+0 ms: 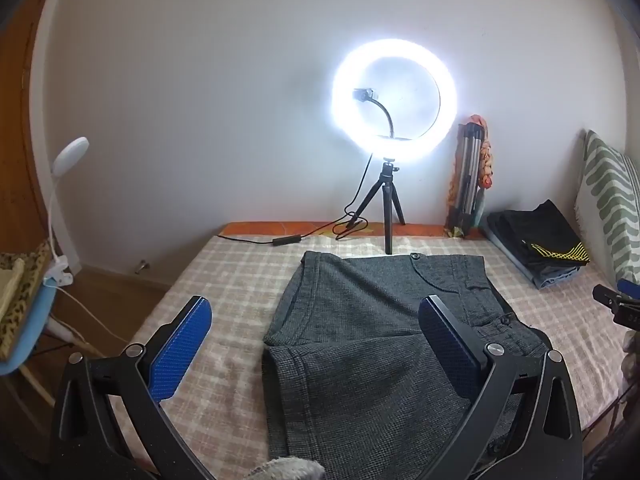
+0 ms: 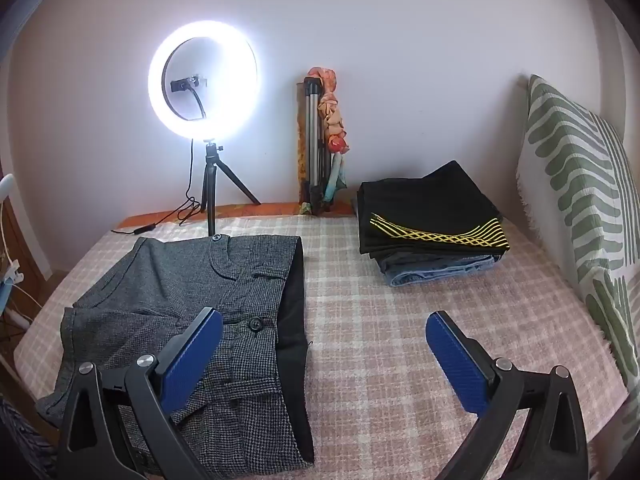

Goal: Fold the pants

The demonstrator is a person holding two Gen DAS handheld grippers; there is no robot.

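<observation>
Grey tweed pants (image 1: 360,340) lie flat on the checked bed cover (image 1: 224,280), folded lengthwise with the leg ends doubled over the near part. My left gripper (image 1: 316,336) hovers open above their left half, nothing between its blue pads. In the right wrist view the same pants (image 2: 192,292) lie at the left, a black lining strip along their right edge. My right gripper (image 2: 324,354) stands open over that right edge, its left finger (image 2: 192,356) above the cloth and its right finger (image 2: 456,360) above the bare bed cover (image 2: 400,320).
A lit ring light (image 1: 394,104) on a small tripod stands at the bed's far edge, its cable trailing left. A stack of folded dark clothes (image 2: 432,220) lies at the back right beside a green-striped pillow (image 2: 580,200). A folded tripod (image 2: 316,144) leans on the wall. A chair (image 1: 24,312) stands left of the bed.
</observation>
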